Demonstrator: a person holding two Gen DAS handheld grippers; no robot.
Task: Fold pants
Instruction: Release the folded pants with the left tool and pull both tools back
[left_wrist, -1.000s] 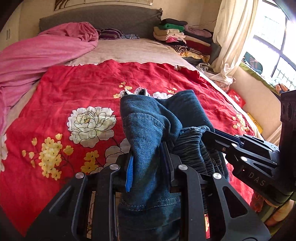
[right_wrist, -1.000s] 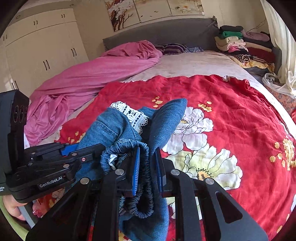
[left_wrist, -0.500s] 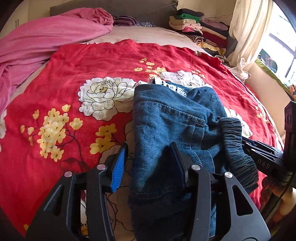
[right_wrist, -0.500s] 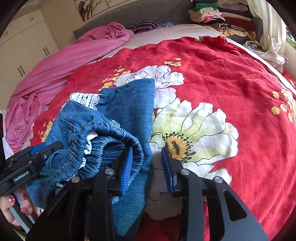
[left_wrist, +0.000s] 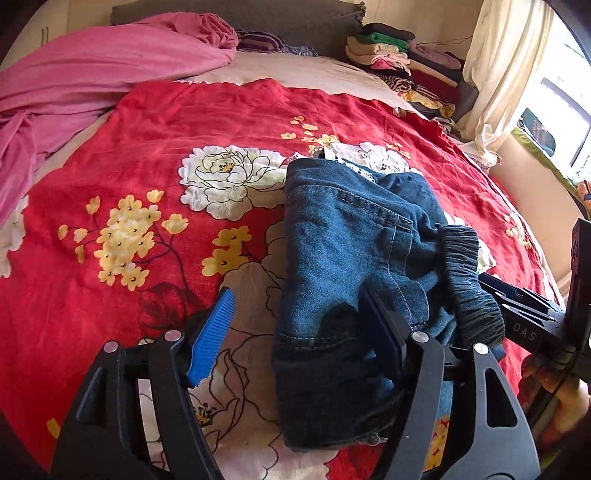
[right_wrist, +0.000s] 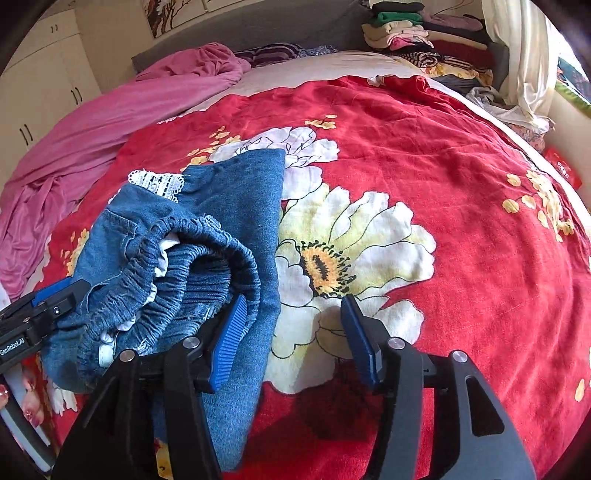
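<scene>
Folded blue denim pants with an elastic waistband and white lace trim lie on the red flowered bedspread. My left gripper is opening. Its right finger presses into the denim fold and its blue left pad stands clear of the cloth. My right gripper is also opening, with only bedspread between its pads. The pants lie just left of its left pad. Each gripper shows at the edge of the other's view: the right one, the left one.
A pink blanket is heaped at the bed's far left. Stacked folded clothes sit at the far right by the curtain and window. White wardrobes stand left. A person's hand holds the right gripper.
Both grippers have let go of the pants and their jaws have spread wide. Both have sunk toward the bed, and the pants now rest folded on the bedspread.
</scene>
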